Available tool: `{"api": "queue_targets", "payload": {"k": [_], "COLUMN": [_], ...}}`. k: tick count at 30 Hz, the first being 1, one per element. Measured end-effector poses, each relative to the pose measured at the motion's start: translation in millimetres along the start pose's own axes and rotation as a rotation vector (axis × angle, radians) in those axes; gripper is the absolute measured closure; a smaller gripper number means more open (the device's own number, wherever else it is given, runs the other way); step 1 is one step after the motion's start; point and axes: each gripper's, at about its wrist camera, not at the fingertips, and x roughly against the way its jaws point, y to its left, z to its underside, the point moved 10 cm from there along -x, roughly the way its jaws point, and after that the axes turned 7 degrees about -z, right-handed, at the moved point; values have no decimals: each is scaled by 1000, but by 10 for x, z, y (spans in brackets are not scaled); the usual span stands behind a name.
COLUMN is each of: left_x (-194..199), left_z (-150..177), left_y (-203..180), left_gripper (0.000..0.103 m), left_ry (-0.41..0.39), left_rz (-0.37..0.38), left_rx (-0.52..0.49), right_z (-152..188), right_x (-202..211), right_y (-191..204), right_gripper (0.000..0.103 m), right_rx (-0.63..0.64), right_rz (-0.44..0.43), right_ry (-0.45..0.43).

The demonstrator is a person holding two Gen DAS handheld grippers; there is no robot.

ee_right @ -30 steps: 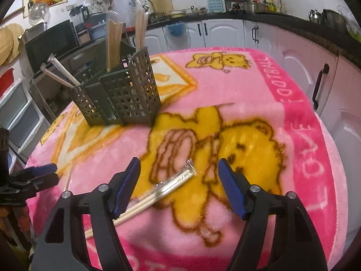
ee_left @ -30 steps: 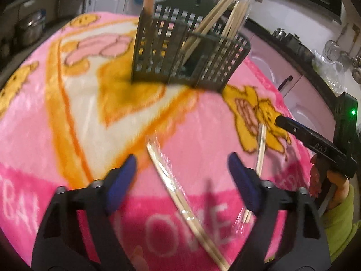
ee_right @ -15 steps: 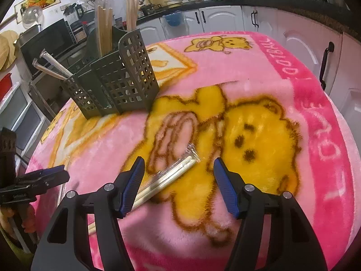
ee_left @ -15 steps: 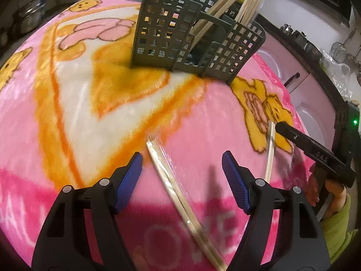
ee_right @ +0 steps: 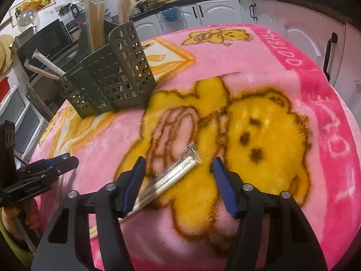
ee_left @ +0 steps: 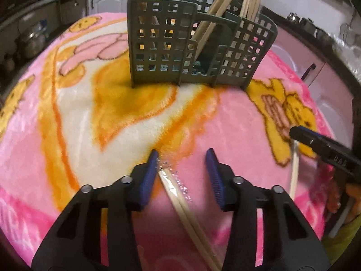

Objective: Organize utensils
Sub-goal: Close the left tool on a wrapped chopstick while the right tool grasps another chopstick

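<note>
A wrapped pair of wooden chopsticks (ee_left: pixel 180 196) lies on the pink blanket (ee_left: pixel 237 124) between the blue pads of my left gripper (ee_left: pixel 182 171). Its jaws are closing; the tip of the pair sits by the left pad and a gap remains on the right. My right gripper (ee_right: pixel 179 180) straddles another wrapped pair (ee_right: pixel 173 175), its jaws also closing with gaps on both sides. The dark green grid caddy (ee_left: pixel 198 45) (ee_right: pixel 108 83) stands upright beyond, with several chopsticks in it. Each gripper shows at the edge of the other view: the right gripper (ee_left: pixel 325 151), the left gripper (ee_right: pixel 45 169).
The blanket with yellow bear prints (ee_right: pixel 266 135) covers a round table. White cabinets (ee_right: pixel 216 11) and a dark countertop ring it. A metal pot (ee_left: pixel 31 40) stands at the left. A person's hand and green sleeve (ee_left: pixel 345 237) hold the right gripper.
Both grippers have sunk closer to their chopstick pairs. The left jaws have narrowed a lot around its pair, the right jaws slightly. The caddy looms nearer in the left wrist view.
</note>
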Motion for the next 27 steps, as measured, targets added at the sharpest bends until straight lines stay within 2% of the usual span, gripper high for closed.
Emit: {"api": "queue_targets", "payload": {"k": [3,4,5,8,10,13,19,27], "left_x": [-12,-19,-17,-13,-26,-43,-9,279], "left_z": [-13,-17,-16,-19,-43,-61,-135,-388], "left_y": [18,20,20,28,57,93,88,-179], "left_gripper": [73,75,76,79,88,94,100,101], "left_ry": [-11,-14,-18,-26,-26,-24,-26,-108], "left_rz": [-18,-23,-31,-35,-34,-28,19,80], "left_rx": [-13,-15,-20,-26,-15,-2,13,-25], "right_z": [-11,-13,-18,-39,-54,-68,-147,-298], "right_x": [-18,-18,-20,-22,-16,14,171,486], "right_y": [-11,-16,-26,-30,-46,-69,-22,80], "right_gripper": [56,63,75,86,88,90,92,93], "right_rx": [5,4,0,-24,-42,-72,-64,-50], "right_rz": [18,21,24,-1,-13,-33,-39,-56], "right_ry": [3,2,1,-13,-23,-39,-104,-202]}}
